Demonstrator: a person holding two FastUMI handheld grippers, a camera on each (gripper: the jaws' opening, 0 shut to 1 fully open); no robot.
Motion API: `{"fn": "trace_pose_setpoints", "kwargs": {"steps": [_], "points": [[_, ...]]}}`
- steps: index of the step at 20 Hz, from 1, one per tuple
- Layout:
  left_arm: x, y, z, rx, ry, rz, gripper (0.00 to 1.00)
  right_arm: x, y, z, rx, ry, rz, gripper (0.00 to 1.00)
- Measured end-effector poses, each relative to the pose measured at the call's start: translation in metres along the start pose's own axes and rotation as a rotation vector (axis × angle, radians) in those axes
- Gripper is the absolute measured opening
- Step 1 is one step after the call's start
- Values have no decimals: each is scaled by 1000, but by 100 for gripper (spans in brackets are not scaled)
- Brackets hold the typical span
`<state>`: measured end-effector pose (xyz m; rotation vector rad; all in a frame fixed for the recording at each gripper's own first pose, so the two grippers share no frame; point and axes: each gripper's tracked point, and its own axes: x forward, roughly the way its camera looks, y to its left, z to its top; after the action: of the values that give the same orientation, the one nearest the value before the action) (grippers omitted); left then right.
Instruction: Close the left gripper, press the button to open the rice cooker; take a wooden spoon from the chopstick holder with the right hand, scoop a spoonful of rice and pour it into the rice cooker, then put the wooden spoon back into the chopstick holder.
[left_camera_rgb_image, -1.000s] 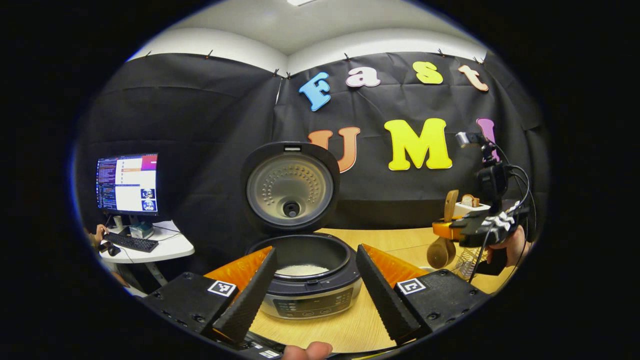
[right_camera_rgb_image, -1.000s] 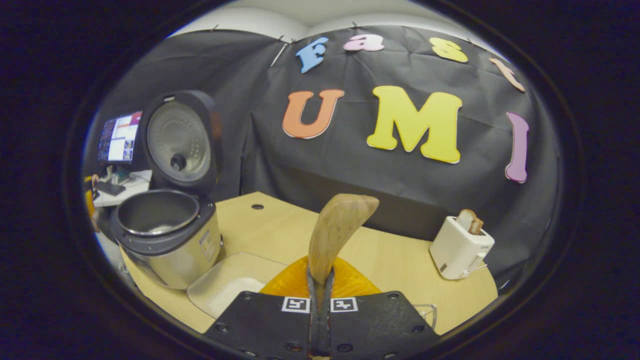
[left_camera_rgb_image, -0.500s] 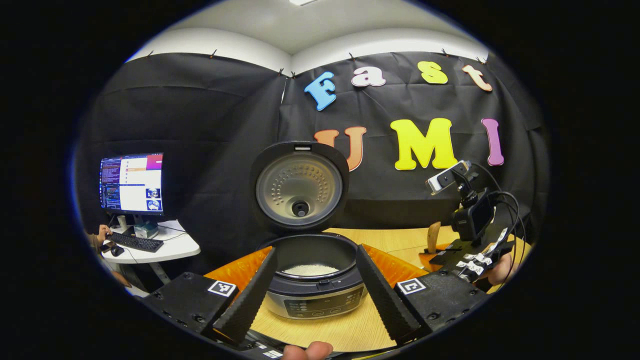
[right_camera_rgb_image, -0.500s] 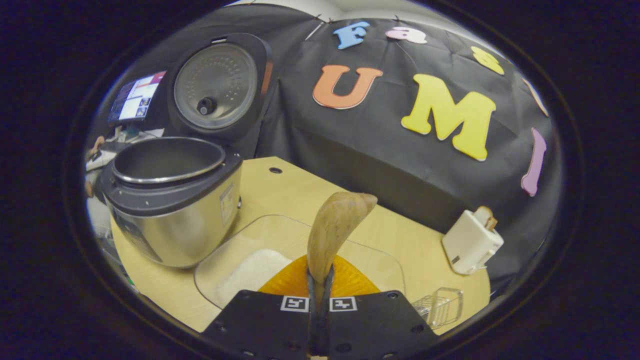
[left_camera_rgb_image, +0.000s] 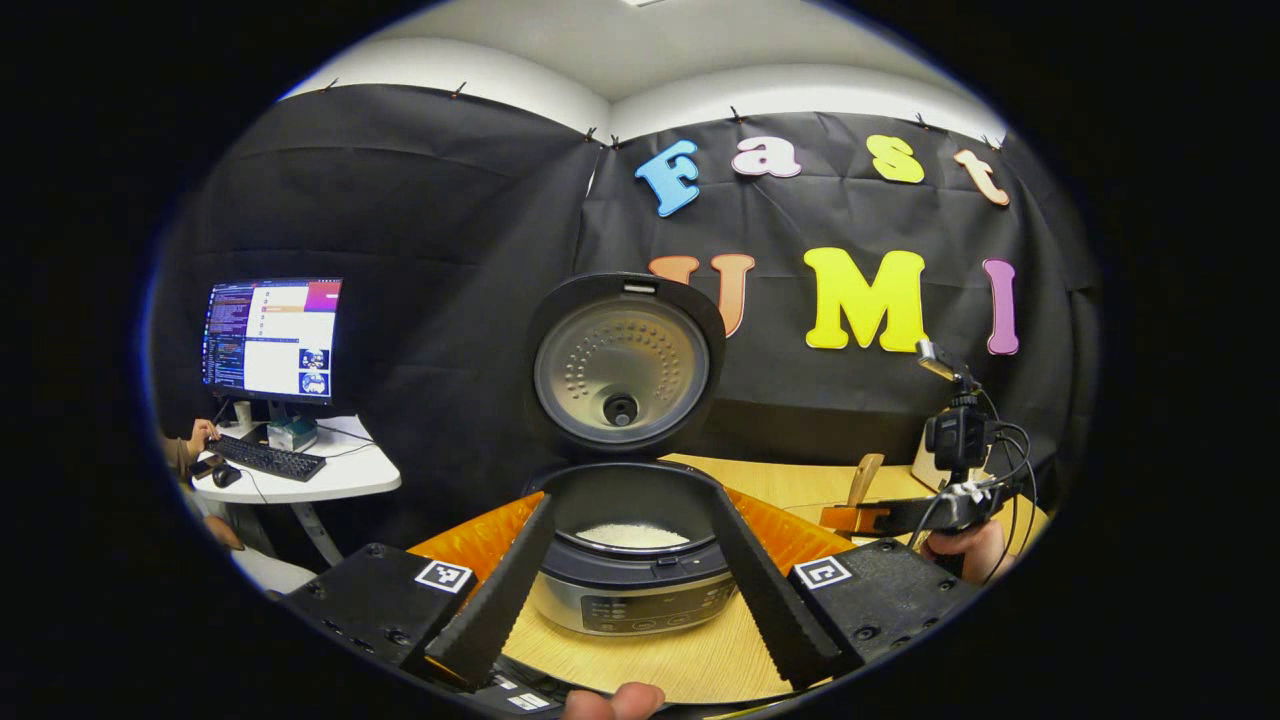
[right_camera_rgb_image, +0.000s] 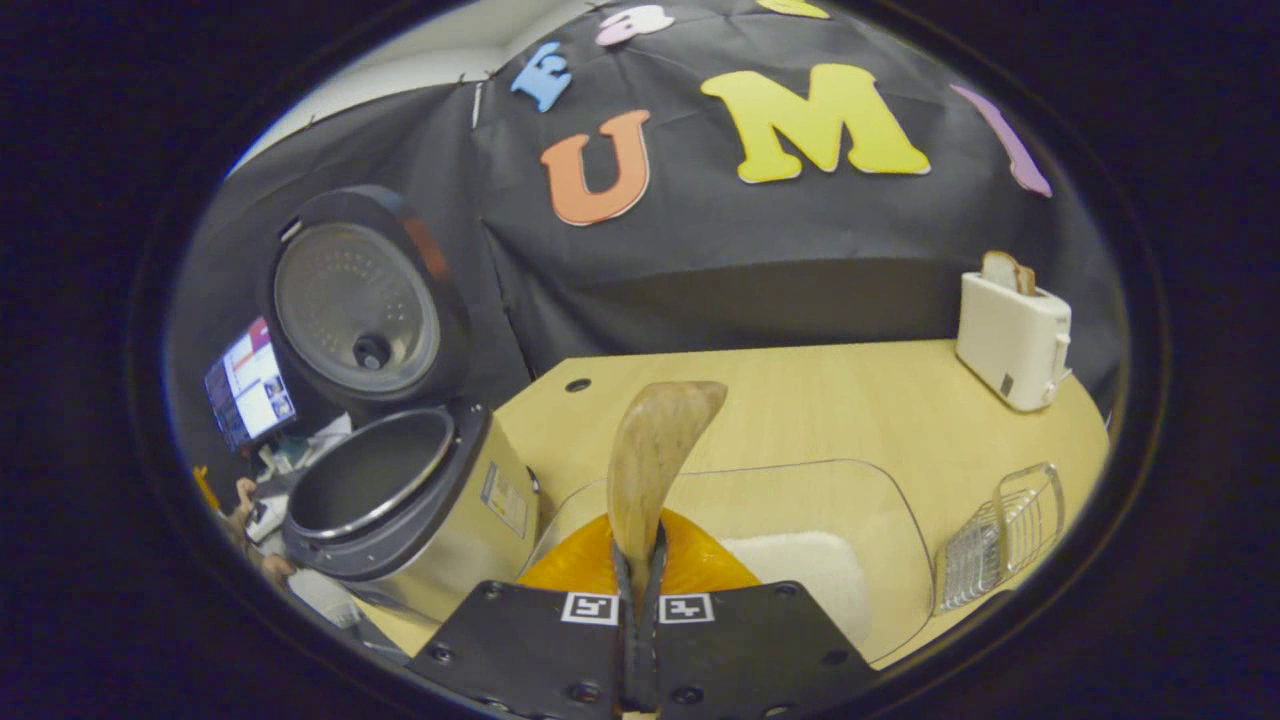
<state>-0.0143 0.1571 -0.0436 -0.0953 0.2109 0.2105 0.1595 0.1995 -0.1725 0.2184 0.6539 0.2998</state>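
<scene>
right gripper (right_camera_rgb_image: 640, 560): fingers pressed together on the handle of the spoon (right_camera_rgb_image: 652, 462), whose bowl stands up in front of the camera. directly beneath it: a clear tray (right_camera_rgb_image: 880, 510) holding white rice (right_camera_rgb_image: 800, 575), on the table (right_camera_rgb_image: 800, 400). to the tray's right lies the wire holder (right_camera_rgb_image: 1000, 535); to its left stands the cooker (right_camera_rgb_image: 400, 520), lid (right_camera_rgb_image: 357, 300) upright, pot exposed. a toaster (right_camera_rgb_image: 1012, 335) sits at the far table edge.

left gripper (left_camera_rgb_image: 635, 590): fingers spread wide, holding nothing, framing the cooker (left_camera_rgb_image: 632, 560). rice (left_camera_rgb_image: 632, 536) lies in the pot. the right gripper (left_camera_rgb_image: 905, 515) is low over the table at right. farther left, a monitor (left_camera_rgb_image: 272, 340) stands on a desk (left_camera_rgb_image: 330, 480).
</scene>
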Motion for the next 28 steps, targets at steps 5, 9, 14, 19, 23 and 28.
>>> {"fn": "trace_pose_setpoints", "kwargs": {"steps": [5, 9, 14, 19, 23, 28], "points": [[0, -6, 0, -37, 7, -12, 100, 7, -14, 9, 299, -24, 123, 0], [-1, -6, 2, -14, 0, -10, 100, -5, -54, 28, 474, -70, 132, 0], [3, -15, 0, 5, -10, -28, 100, -30, -86, 62, 543, -161, 141, 0], [10, -12, -8, 25, 6, -26, 100, -42, -78, 91, 505, -199, 156, 0], [10, 4, -11, -1, 11, -5, 100, -38, -36, 122, 516, -195, 235, 0], [9, 15, -12, 22, 23, 13, 100, -20, 60, 145, 429, -162, 337, 0]]}}
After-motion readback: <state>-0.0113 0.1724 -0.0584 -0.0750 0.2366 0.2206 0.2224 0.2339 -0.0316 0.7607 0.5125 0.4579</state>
